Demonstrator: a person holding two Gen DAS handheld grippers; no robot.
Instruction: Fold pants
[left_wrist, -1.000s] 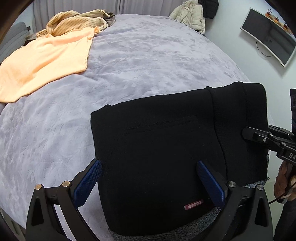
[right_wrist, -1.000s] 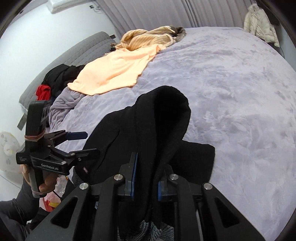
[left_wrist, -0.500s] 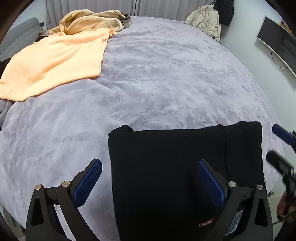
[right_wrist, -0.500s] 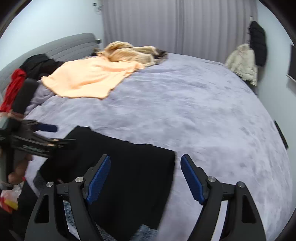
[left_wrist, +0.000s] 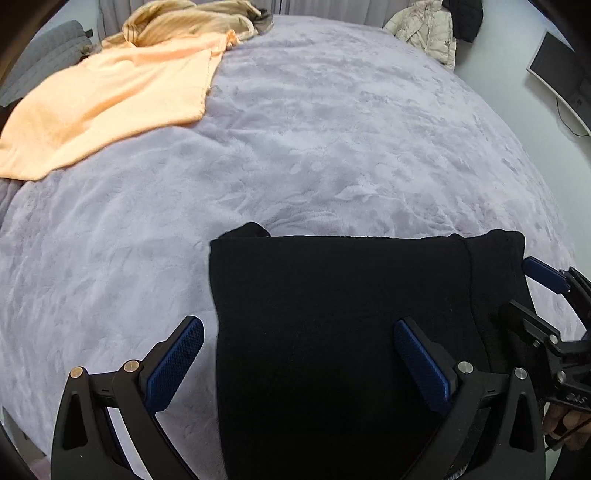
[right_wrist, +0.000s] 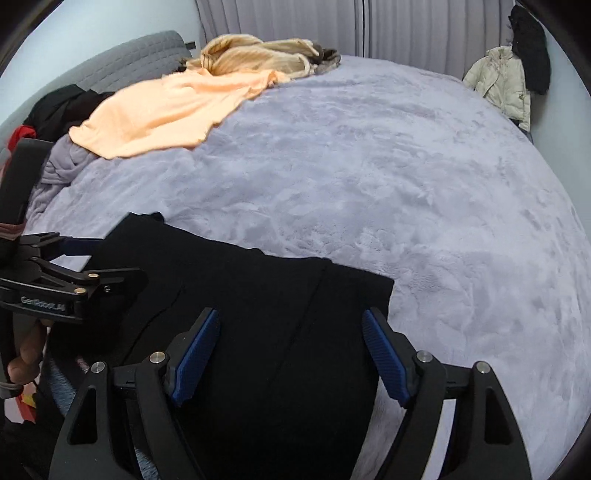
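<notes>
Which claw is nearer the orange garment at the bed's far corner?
Left. The left claw hovers open over the black pants' left edge, on the orange garment's side. The right claw hovers open over their right part, farther away.

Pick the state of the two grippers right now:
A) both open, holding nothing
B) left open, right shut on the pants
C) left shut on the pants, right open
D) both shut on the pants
A: the left gripper and right gripper each have their blue pads spread wide, with the black pants lying flat on the bed beneath them, not pinched.
</notes>
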